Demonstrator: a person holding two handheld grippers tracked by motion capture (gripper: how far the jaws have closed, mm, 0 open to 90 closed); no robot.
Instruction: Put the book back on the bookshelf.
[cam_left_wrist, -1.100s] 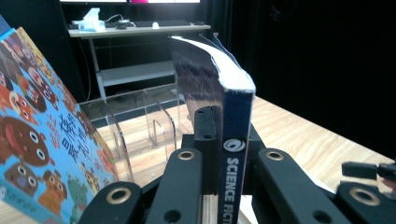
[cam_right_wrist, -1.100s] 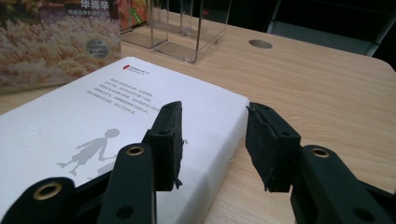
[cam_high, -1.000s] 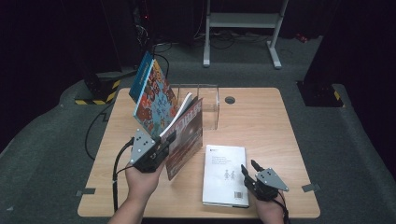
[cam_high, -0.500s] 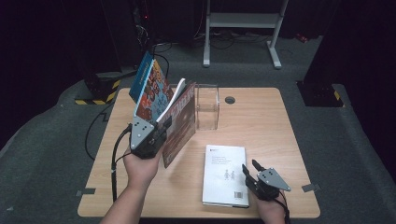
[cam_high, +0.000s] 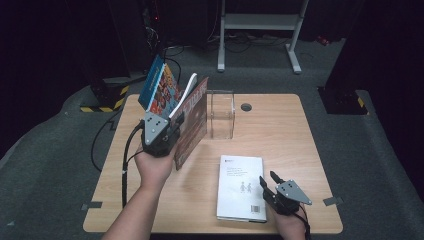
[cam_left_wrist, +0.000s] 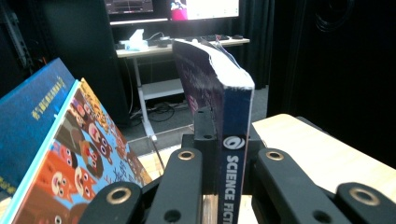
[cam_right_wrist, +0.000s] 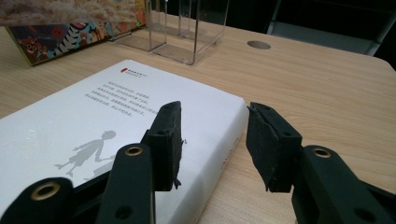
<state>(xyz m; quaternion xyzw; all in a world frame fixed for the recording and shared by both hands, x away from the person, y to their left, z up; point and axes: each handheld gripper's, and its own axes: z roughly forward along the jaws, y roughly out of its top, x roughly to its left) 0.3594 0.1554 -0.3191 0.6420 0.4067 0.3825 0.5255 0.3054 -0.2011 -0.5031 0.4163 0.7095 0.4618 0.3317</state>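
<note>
My left gripper is shut on the spine of a dark-covered science fiction book, held upright above the table's left half. In the left gripper view its jaws clamp the blue spine. To its left lean a colourful picture book and a blue book. A white book lies flat near the front edge. My right gripper is open at that book's right edge. One of its jaws is over the cover and the other over bare wood, with nothing gripped.
A clear acrylic stand sits at mid-table, just right of the held book. A round cable hole lies behind it. The wooden table is bare on its right half. A metal frame stands on the floor beyond.
My left gripper has lifted the science fiction book up and away from me, tilting it more upright beside the leaning books. The right gripper has stayed put.
</note>
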